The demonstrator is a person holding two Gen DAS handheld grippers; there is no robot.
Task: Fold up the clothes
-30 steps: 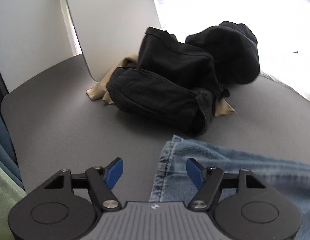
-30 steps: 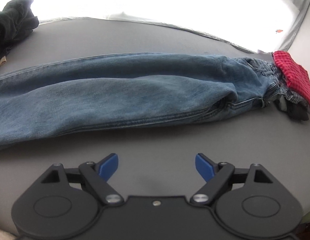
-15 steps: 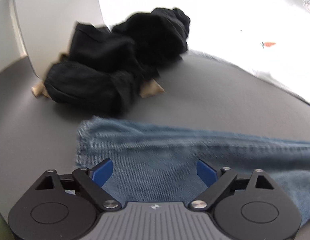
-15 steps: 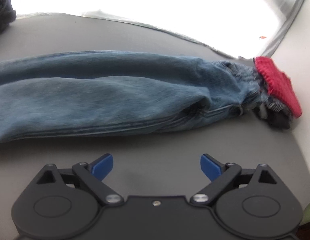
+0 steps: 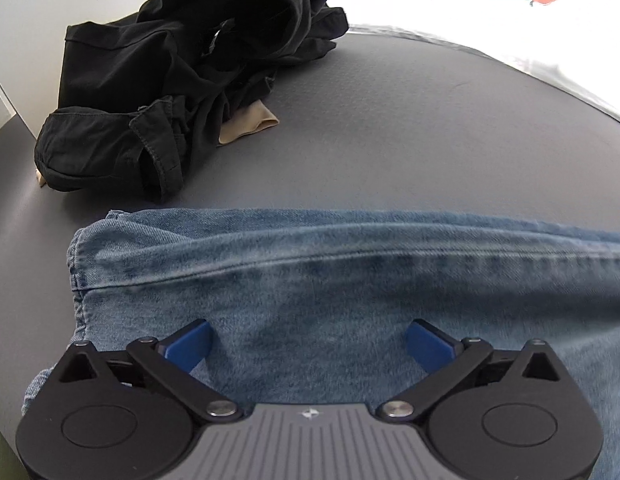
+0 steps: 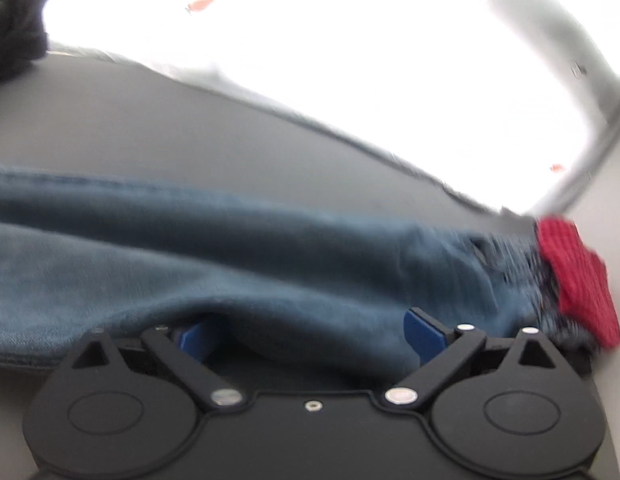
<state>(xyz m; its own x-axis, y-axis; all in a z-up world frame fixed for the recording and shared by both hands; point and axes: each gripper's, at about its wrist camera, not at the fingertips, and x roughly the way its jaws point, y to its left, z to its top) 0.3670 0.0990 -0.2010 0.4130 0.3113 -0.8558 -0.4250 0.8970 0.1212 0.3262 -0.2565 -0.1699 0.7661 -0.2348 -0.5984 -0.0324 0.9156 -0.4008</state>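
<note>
Both claws have swung in over the long faded blue denim jeans since a second ago; the left claw hangs above the hem end, jaws opening wide, gripping nothing; the right claw, released, sits near the waistband; jeans lie flat on the dark grey desk, the crumpled black garment pile beyond, a red knitted cloth at the waist.
</note>
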